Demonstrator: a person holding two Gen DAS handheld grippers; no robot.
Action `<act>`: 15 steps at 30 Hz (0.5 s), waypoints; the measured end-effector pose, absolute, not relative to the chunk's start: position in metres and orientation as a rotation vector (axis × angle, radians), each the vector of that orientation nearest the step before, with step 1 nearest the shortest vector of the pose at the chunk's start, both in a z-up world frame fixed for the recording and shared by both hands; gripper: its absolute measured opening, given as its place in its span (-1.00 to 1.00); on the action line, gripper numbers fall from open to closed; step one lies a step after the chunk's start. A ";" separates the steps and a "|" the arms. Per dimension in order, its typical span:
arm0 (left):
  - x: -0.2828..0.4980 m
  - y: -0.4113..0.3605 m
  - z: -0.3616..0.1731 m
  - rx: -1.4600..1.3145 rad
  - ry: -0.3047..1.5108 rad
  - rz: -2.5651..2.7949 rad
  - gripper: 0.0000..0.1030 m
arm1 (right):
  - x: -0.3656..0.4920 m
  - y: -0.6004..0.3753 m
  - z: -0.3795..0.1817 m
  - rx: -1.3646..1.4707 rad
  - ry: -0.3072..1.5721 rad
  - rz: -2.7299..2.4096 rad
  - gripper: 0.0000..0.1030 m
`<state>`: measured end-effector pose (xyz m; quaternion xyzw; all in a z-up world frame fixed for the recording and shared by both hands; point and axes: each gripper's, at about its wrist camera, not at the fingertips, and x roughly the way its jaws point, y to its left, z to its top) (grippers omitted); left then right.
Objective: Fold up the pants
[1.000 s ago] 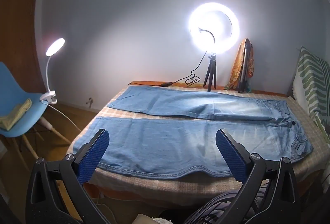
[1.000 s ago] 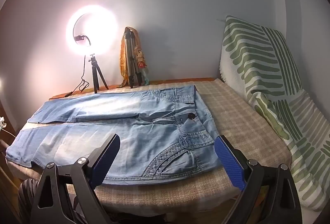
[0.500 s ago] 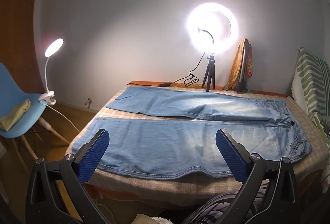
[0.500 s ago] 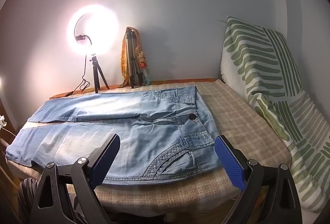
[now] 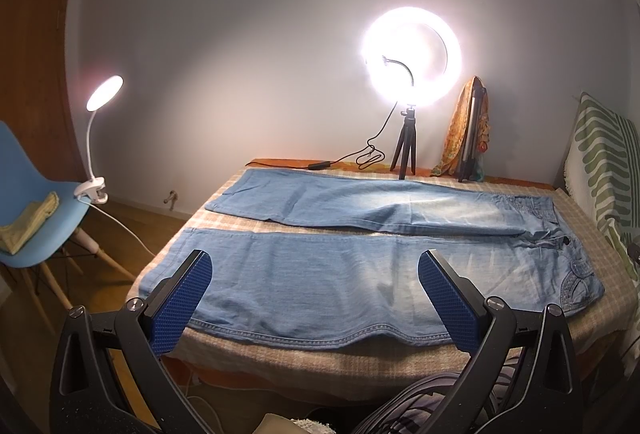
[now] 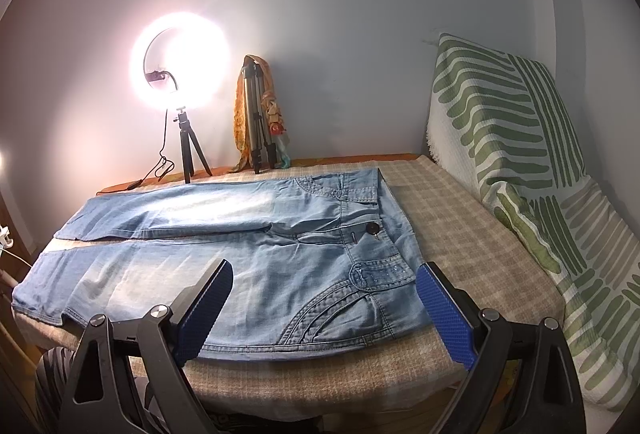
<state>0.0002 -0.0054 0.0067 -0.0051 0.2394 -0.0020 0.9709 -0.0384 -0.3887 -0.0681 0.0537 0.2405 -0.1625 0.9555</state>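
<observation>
On the checked bed [image 5: 280, 358], light-blue jeans [image 5: 320, 282] are spread flat, legs parted. Only the left view shows a blue chair [image 5: 36, 218] and clip lamp [image 5: 96, 138]; the button [image 6: 373, 228] is clear only in the right. Left gripper [image 5: 314, 308] and right gripper [image 6: 322, 308] are held wide open, empty, above the near edge.

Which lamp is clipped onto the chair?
The small white gooseneck lamp, clamped to the blue plastic chair. The big round ring light stands on a black tripod on the bed.
</observation>
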 end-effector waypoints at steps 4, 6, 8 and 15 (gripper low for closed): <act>0.000 -0.006 0.008 -0.010 0.482 -0.005 0.99 | -0.039 -0.388 -0.067 0.107 0.487 -0.330 0.84; 0.000 -0.006 0.008 -0.011 0.482 -0.005 0.99 | -0.039 -0.388 -0.067 0.110 0.487 -0.328 0.84; 0.000 -0.006 0.008 -0.011 0.482 -0.005 0.99 | -0.039 -0.388 -0.067 0.110 0.487 -0.328 0.84; 0.000 -0.007 0.008 -0.010 0.483 -0.007 0.99 | -0.039 -0.387 -0.066 0.112 0.485 -0.328 0.84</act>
